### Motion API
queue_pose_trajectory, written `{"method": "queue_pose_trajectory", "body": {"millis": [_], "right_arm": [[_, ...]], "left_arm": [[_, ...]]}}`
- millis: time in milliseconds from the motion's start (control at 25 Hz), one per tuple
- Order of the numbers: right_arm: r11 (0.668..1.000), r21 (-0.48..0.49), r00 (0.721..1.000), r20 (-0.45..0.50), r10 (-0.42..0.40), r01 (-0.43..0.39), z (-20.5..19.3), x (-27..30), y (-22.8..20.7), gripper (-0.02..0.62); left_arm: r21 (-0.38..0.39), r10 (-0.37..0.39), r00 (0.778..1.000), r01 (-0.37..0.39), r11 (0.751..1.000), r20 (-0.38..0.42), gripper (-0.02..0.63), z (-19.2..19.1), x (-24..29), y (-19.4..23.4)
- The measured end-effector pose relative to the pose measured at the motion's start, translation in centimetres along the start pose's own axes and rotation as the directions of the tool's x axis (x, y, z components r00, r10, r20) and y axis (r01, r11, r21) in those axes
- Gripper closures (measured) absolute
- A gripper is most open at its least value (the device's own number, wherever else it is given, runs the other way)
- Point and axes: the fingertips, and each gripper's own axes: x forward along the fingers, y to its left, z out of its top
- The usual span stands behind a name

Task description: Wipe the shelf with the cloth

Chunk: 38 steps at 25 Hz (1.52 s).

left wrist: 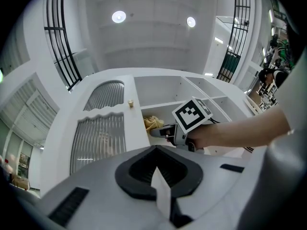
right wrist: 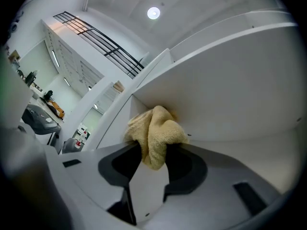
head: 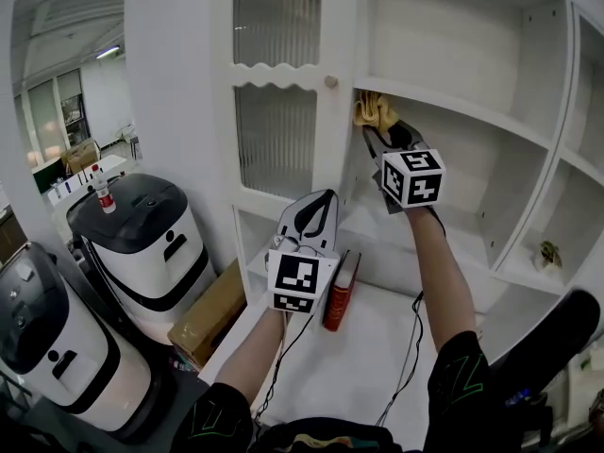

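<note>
A yellow cloth [head: 372, 111] is bunched at the left end of the upper white shelf [head: 462, 109], close to the cabinet's side wall. My right gripper [head: 376, 128] is raised to that shelf and shut on the cloth [right wrist: 156, 132], which bulges out past the right gripper [right wrist: 153, 153] against the white corner. My left gripper [head: 315, 208] is held lower, in front of the cabinet door, pointing up; it is shut with nothing in it. From the left gripper [left wrist: 156, 170] view, the cloth [left wrist: 152, 122] and the right gripper [left wrist: 162, 130] show at the shelf's left end.
A ribbed-glass cabinet door [head: 276, 121] with a small knob [head: 330, 81] stands just left of the shelf. A red book [head: 340, 291] stands on the lower counter. Two white machines [head: 142, 239] and a cardboard box [head: 209, 314] sit at the left. A small object [head: 547, 252] lies on a right shelf.
</note>
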Motion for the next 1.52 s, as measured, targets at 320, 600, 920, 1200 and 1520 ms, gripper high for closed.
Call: {"method": "queue_pose_trajectory", "body": {"millis": [320, 600, 920, 1200, 1520], "right_arm": [[0.998, -0.065, 1.000, -0.016, -0.017, 0.015, 0.8, 1.1, 0.4, 0.449], [0.987, -0.163, 0.999, 0.044, 0.003, 0.005, 2.8, -0.2, 2.2, 0.449], [0.976, -0.215, 0.990, 0.123, 0.071, -0.043, 4.2, -2.4, 4.1, 0.449], [0.980, -0.173, 0.972, 0.194, 0.137, -0.103, 5.0, -4.1, 4.9, 0.449], [0.997, -0.053, 0.991, 0.116, 0.068, -0.062, 1.0, -3.5, 1.8, 0.449]], "left_arm": [[0.026, -0.001, 1.000, 0.001, 1.000, 0.006, 0.608, 0.6, 0.0, 0.5], [0.028, 0.007, 1.000, -0.008, 1.000, 0.016, 0.609, 1.0, 0.1, 1.3], [0.011, -0.013, 1.000, 0.012, 1.000, 0.024, 0.609, 0.7, 1.0, 0.5], [-0.007, -0.026, 0.999, 0.026, 1.000, 0.019, 0.608, -0.1, 1.2, 0.0], [-0.020, -0.031, 0.999, 0.031, 0.999, 0.023, 0.609, -0.4, 1.0, 0.0]]}}
